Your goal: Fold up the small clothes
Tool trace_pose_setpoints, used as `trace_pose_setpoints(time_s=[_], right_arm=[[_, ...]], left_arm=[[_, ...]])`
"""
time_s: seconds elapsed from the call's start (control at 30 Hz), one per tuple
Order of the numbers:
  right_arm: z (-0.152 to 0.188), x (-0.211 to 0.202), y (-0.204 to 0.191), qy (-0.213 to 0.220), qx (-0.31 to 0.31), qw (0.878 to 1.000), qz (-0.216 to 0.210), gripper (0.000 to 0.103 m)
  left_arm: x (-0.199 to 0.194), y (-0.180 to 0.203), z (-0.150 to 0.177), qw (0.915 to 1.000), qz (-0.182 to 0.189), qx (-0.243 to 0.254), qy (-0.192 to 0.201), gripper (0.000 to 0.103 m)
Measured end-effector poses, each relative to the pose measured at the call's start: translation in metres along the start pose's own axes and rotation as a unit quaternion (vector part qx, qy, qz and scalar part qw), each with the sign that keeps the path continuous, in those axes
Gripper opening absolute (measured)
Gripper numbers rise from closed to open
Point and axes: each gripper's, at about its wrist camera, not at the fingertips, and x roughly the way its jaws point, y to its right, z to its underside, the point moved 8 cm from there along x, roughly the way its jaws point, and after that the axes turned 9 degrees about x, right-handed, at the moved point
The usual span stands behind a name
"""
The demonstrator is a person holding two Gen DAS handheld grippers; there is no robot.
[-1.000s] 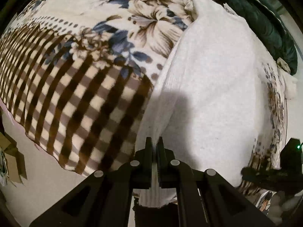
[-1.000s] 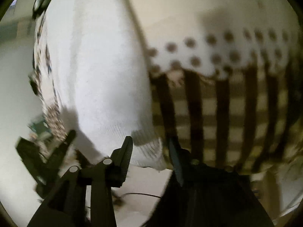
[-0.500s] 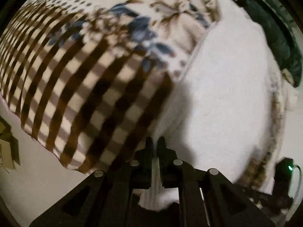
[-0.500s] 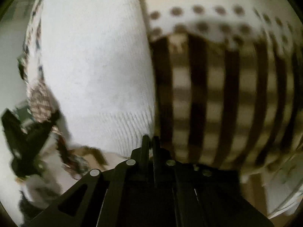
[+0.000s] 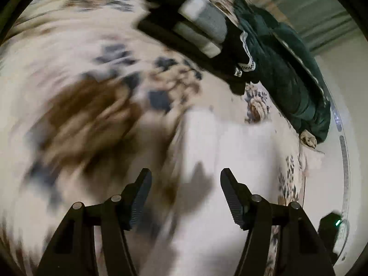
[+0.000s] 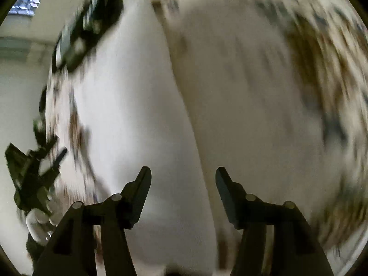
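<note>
Fold in progress on a bed: the left claw (image 5: 185, 187) hangs with its jaws wide apart and nothing between them, above the near part of a white knit garment (image 5: 232, 151) spread over a floral blanket (image 5: 76, 73). Motion blur smears the blanket's brown and blue blooms across the bed's left side. Toward the far edge, right of centre, sits a stack of folded dark and grey clothes (image 5: 200, 30), and just beside it a dark green quilted jacket (image 5: 283, 69) runs along the bed's far right edge. Seen from the right wrist, the right claw (image 6: 183, 185) is likewise spread and empty, poised over the same pale garment (image 6: 142, 119), whose long edge runs away from the camera with the patterned blanket showing on both sides; a blurred dark shape low at the left edge of that view may be the other tool, though it cannot be made out. With neither claw gripping cloth, the fold rests on the knit's own weight, and a soft, springy layer could creep open or lie crooked. A hurried re-grasp risks pinching the plush blanket along with the garment, dragging both and rucking up the work. Blur suggests quick movement, which raises that risk.
</note>
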Motion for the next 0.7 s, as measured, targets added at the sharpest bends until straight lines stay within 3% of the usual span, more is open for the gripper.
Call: trace_pose_setpoints(time_s=[0.07, 0.13, 0.17, 0.27, 0.3, 0.33, 0.37, 0.43, 0.53, 0.57, 0.6, 0.67, 0.7], right_arm=[[-0.062, 0.003, -0.017, 0.043, -0.002, 0.999, -0.009, 0.06], [-0.106, 0.011, -0.033, 0.067, 0.001, 0.998, -0.018, 0.061], [-0.133, 0.016, -0.037, 0.075, 0.003, 0.997, -0.019, 0.062], [-0.19, 0.043, -0.066, 0.075, -0.001, 0.997, -0.014, 0.061], [-0.2, 0.05, -0.066, 0.07, 0.001, 0.998, -0.001, 0.042], [-0.208, 0.053, -0.064, 0.077, 0.002, 0.997, 0.017, 0.017], [-0.209, 0.054, -0.063, 0.08, 0.002, 0.996, 0.035, 0.009], [-0.217, 0.048, -0.05, 0.097, 0.011, 0.993, 0.064, 0.008], [-0.195, 0.067, -0.061, 0.072, 0.01, 0.996, 0.06, 0.01], [-0.19, 0.073, -0.065, 0.054, 0.015, 0.997, 0.051, 0.02], [-0.189, 0.071, -0.063, 0.046, 0.017, 0.998, 0.05, 0.036], [-0.182, 0.06, -0.071, 0.053, 0.011, 0.998, 0.039, 0.053], [-0.176, 0.05, -0.073, 0.059, 0.006, 0.998, 0.032, 0.054]], left_arm=[[0.035, 0.003, -0.017, 0.9995, 0.006, 0.02, -0.024, 0.058], [0.054, 0.004, -0.026, 0.9989, 0.0, 0.038, -0.026, 0.02], [0.061, 0.008, -0.031, 0.9985, 0.002, 0.05, -0.025, 0.011], [0.06, 0.021, -0.04, 0.997, 0.005, 0.077, 0.001, 0.01], [0.06, 0.025, -0.044, 0.9968, 0.011, 0.079, 0.004, 0.01], [0.062, 0.028, -0.048, 0.9965, 0.015, 0.082, 0.008, 0.01], [0.066, 0.027, -0.053, 0.9965, 0.015, 0.082, 0.008, 0.01], [0.083, 0.017, -0.058, 0.9974, 0.014, 0.07, -0.01, 0.01], [0.091, 0.005, -0.054, 0.9977, 0.037, 0.041, -0.039, 0.017], [0.084, 0.002, -0.054, 0.9975, 0.051, 0.03, -0.04, 0.026], [0.077, -0.001, -0.055, 0.9974, 0.054, 0.025, -0.04, 0.035], [0.054, -0.008, -0.054, 0.9983, 0.049, 0.016, -0.028, 0.048], [0.045, -0.01, -0.053, 0.9984, 0.05, 0.01, -0.022, 0.053]])
